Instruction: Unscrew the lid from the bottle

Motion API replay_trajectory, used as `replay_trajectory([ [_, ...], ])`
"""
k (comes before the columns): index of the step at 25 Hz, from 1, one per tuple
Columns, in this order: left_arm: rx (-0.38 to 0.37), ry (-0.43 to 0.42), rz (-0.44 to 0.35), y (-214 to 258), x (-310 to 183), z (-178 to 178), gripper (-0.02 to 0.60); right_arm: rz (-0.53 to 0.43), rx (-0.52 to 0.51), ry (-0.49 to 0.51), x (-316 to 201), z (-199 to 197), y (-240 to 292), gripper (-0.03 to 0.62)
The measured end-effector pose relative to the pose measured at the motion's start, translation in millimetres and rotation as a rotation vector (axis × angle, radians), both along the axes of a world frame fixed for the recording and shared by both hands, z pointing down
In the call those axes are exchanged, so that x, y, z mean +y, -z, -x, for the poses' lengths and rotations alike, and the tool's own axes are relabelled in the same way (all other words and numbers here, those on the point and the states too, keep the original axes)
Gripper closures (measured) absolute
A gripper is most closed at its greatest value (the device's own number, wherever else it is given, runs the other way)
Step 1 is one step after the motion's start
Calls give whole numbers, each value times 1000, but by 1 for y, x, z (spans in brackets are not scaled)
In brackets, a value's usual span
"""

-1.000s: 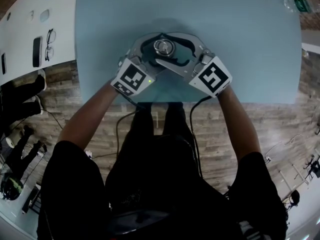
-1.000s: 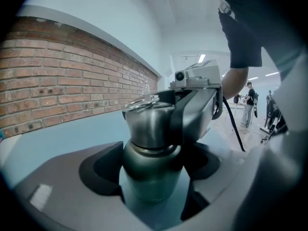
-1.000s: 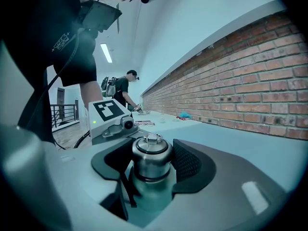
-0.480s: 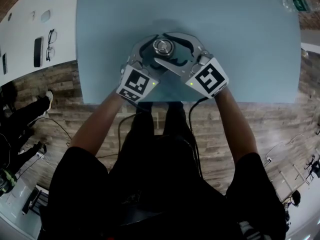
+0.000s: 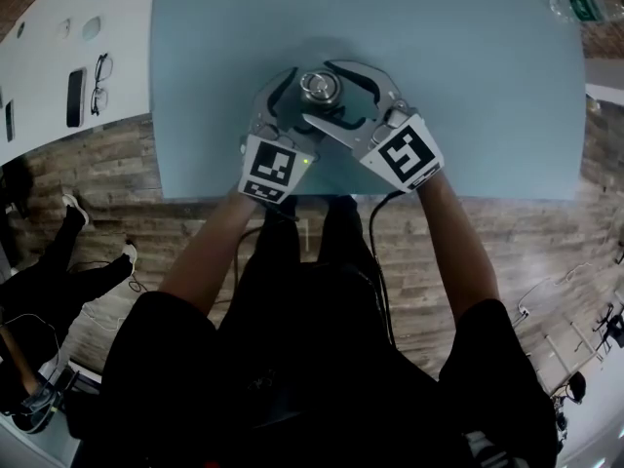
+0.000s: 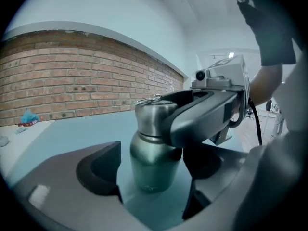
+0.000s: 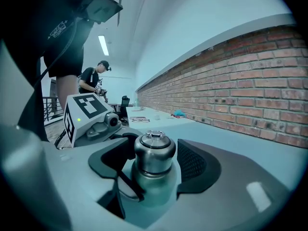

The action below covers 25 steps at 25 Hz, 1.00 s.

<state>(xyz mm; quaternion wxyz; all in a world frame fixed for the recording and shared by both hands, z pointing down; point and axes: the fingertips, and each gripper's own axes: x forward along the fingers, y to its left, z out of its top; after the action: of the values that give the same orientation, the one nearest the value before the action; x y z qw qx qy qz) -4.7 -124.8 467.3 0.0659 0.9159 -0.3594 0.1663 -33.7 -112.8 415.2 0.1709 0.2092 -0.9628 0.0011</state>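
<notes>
In the upper middle of the frame, on the surface (image 5: 468,86), the bottle (image 7: 151,189) stands, lid (image 5: 318,88) still on. The left claw (image 6: 153,174) and right claw (image 7: 150,160) have just been opening around it, not gripping.

Bottle (image 6: 150,165): small, dull green-grey metal body with rounded shoulder, standing upright on the pale blue table (image 5: 468,86), near its front edge. Lid (image 7: 154,150): silvery steel cap, small knob on top, seated level on the neck
</notes>
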Motion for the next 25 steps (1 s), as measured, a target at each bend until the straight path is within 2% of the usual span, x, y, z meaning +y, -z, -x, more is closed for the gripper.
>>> replay_trajectory([
  [8, -9, 43, 26, -5, 15, 7, 173, 27, -55, -107, 3, -12, 2, 249],
  [12, -14, 108, 24, -7, 14, 11, 175, 52, -57, -180, 10, -22, -6, 249],
  [17, -35, 194, -33, -6, 0, 6, 175, 112, -109, -343, 19, -54, -6, 249],
  [20, -34, 236, -61, -4, -5, 0, 175, 138, -140, -409, 31, -70, -1, 249],
  [25, -15, 282, -54, -6, -9, -8, 183, 170, -102, -471, 46, -100, -6, 249],
])
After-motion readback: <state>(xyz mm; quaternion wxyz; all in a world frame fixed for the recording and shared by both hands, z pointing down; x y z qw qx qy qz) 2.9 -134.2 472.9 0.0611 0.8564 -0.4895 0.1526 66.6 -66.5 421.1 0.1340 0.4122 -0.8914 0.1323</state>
